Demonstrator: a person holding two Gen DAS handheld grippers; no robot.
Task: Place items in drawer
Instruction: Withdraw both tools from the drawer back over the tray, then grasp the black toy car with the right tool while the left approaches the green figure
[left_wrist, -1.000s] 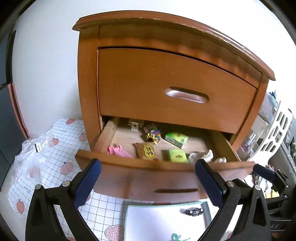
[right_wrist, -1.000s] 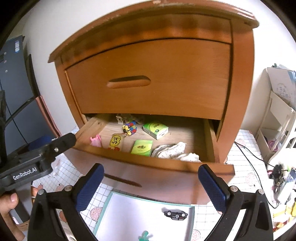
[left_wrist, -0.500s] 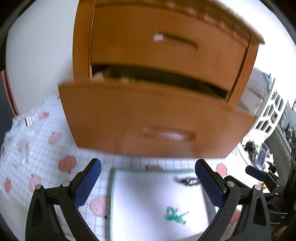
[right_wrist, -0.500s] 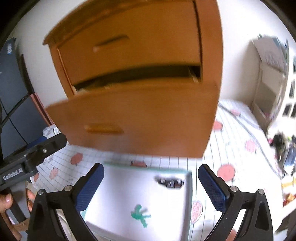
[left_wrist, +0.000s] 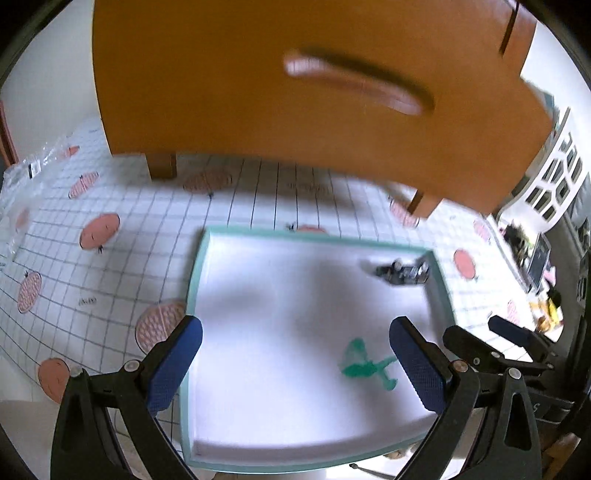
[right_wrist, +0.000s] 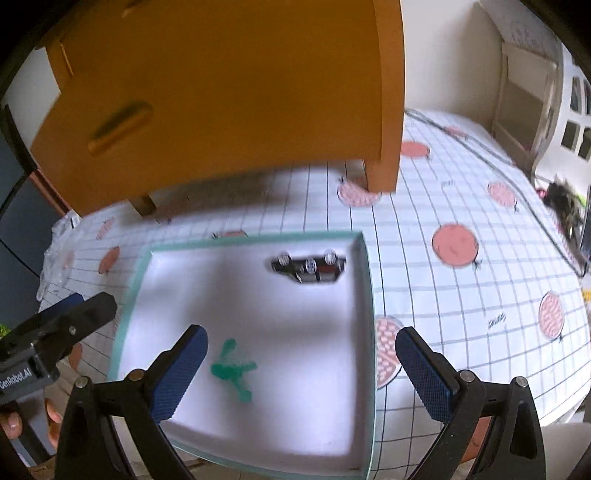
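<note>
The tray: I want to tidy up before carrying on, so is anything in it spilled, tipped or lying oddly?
Nothing stands out. The white tray sits flat on the grid-patterned cloth, holding just a small green toy near its front and a dark car-like toy near its far right corner. Motion blur hides finer detail.

A white tablecloth (right_wrist: 461, 206) with a thin dark grid and pink round fruit prints covers the tabletop. Behind it stands a plain pale wall (left_wrist: 48, 74). On the right, a white lattice-fronted rack (left_wrist: 554, 173) stands at the tabletop's edge, and a pale open-fronted shelf box (right_wrist: 524, 96) leans near the wall. A dark cable (right_wrist: 491, 155) runs across the cloth. Crumpled clear plastic (left_wrist: 26, 173) lies at the far left. Soft daylight fills the room.
</note>
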